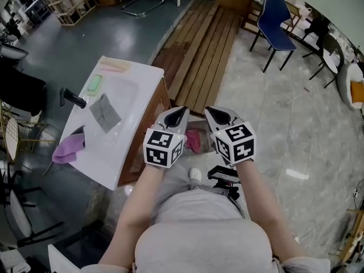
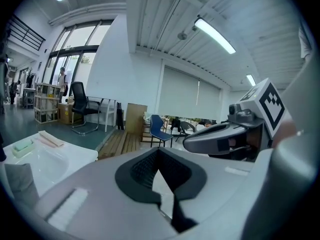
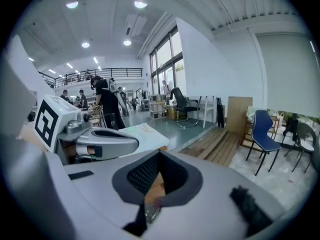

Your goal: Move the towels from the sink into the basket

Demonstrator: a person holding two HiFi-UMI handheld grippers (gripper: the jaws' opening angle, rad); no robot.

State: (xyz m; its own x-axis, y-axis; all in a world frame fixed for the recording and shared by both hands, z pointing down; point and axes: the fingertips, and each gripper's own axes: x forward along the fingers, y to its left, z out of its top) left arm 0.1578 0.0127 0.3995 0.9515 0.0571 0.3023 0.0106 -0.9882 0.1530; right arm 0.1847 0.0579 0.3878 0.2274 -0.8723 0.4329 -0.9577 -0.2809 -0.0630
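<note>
I can't read a single word, number or brand name from here. The only printed marks are black-and-white square patterns: the left gripper (image 1: 177,116) carries a marker cube (image 1: 164,148) faced with them, and the right gripper (image 1: 220,117) carries another. They are coded blocks, not letters or digits. Anything printed on the far shelves (image 1: 71,1) is too small to make out.

1. A slatted wooden platform (image 1: 199,50) runs down the middle, between blue-grey floor (image 1: 85,44) and pale marbled floor (image 1: 296,129).
2. A blue chair (image 1: 277,19) stands on the marbled side, near the platform's far end.
3. Wooden shelving (image 1: 71,1) sits by tall windows (image 2: 67,59), with a black office chair (image 2: 80,96) near it.
4. Strip lights (image 2: 215,35) glow overhead, and a railed mezzanine (image 3: 85,76) overlooks the far hall.
</note>
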